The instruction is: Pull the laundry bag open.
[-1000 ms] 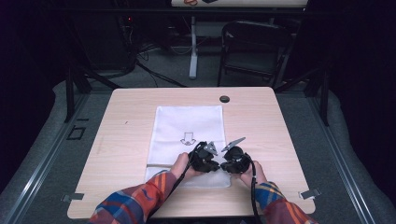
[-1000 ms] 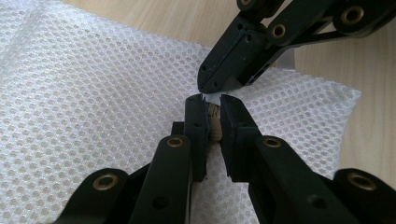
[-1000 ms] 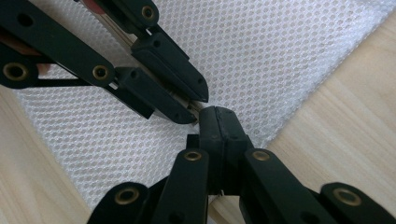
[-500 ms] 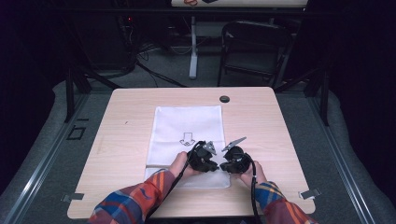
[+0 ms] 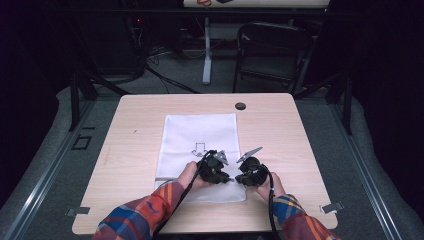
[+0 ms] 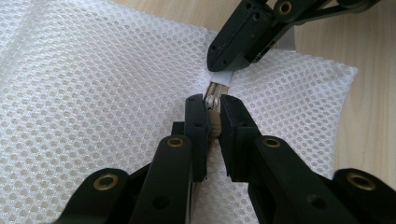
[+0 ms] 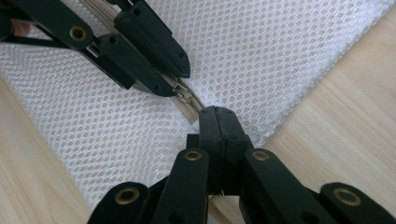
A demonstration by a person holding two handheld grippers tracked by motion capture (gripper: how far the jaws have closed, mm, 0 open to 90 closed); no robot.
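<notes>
Up close, left hand-held gripper (image 6: 213,116) pinches the zipper pull (image 6: 213,103) — right hand-held gripper (image 7: 217,122) clamps mesh bag (image 7: 261,56) edge

A pale wood-grain surface (image 5: 150,125) with rounded corners stands on grey carpeted floor (image 5: 45,165) in a dim, largely black-walled room. Behind it, 1 dark folding chair (image 5: 272,55) sits beside a white stand leg (image 5: 206,50), with loose cables (image 5: 165,75) trailing across the floor. A small dark round fitting (image 5: 240,106), possibly a cable port, marks the surface's far edge. Light falls mainly on the surface.
</notes>
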